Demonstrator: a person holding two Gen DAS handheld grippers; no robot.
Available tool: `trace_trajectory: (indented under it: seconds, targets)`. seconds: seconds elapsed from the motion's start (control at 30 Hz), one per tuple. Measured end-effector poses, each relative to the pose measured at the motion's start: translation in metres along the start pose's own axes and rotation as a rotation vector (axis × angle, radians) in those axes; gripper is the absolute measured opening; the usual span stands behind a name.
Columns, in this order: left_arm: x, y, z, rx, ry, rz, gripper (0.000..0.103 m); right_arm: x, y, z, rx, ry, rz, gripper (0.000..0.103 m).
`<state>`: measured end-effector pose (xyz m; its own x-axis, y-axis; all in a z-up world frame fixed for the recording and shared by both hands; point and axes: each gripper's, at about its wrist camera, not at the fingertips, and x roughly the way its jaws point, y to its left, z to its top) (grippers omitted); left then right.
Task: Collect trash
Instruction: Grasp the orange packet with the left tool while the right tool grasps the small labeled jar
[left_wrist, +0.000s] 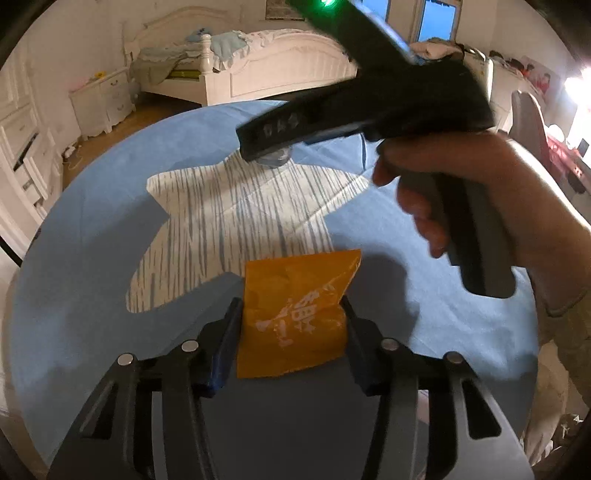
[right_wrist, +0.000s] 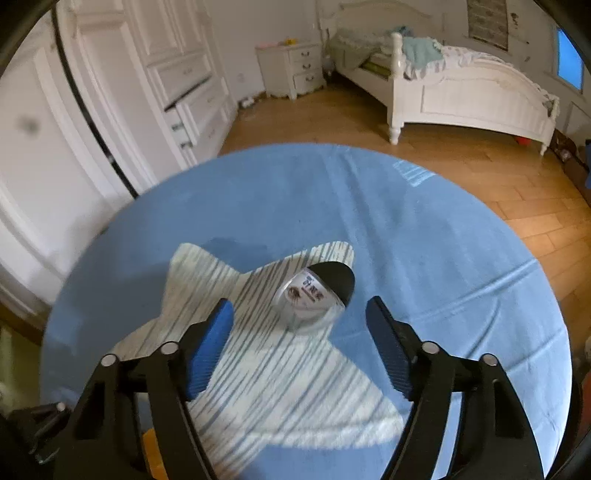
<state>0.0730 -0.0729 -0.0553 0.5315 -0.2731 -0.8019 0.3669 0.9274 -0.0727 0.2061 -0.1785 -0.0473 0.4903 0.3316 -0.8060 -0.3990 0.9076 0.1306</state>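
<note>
A round blue rug (right_wrist: 424, 236) with a white striped star (right_wrist: 280, 373) lies on the wooden floor (right_wrist: 369, 122), and both pieces of trash sit on or over it. The left gripper (left_wrist: 291, 314) has its blue-padded fingers (left_wrist: 221, 354) pressed against the two sides of an orange wrapper (left_wrist: 295, 314) with white print, holding it just above the rug's near part. Further out on the star stands a small clear plastic cup (right_wrist: 314, 295) with a printed label and a dark foil lid partly peeled; the right gripper (right_wrist: 299, 317) hovers before it with its jaws spread wide and nothing between them, the cup beyond the tips and apart from both pads. In the left wrist view the right gripper's black body (left_wrist: 369, 99), held by the person's right hand (left_wrist: 461, 192), crosses above the star and hides nearly all of the cup, leaving only a grey glimpse under its tip; a green light (left_wrist: 327, 3) glows on its top. The right wrist view shows the cup unobstructed, but of the wrapper only a sliver of orange at the bottom edge. Around the rug stand a white bed (right_wrist: 465, 92) with rumpled pale-blue bedding, a white nightstand (right_wrist: 291, 66), and white wardrobe drawers (right_wrist: 192, 103), some pulled ajar.
</note>
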Motion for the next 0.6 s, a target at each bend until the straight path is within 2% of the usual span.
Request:
trace_trajectory:
  seconds: [0.13,0.17,0.37,0.6]
  targets:
    - [-0.002,0.004,-0.001,-0.013,-0.006,-0.02,0.048,0.013,0.003,0.002,-0.03,0.004,-0.042,0.048]
    - [-0.001,0.005,0.0,-0.017,-0.008,-0.024,0.048,0.014,0.003,0.001,-0.037,0.001,-0.05,0.046]
    - [-0.005,0.009,0.0,-0.04,-0.027,-0.048,0.048,0.004,0.007,-0.01,-0.076,-0.016,-0.081,0.046]
    - [-0.014,0.01,0.0,-0.05,-0.083,-0.037,0.048,-0.076,0.02,-0.032,-0.137,-0.162,-0.136,0.046]
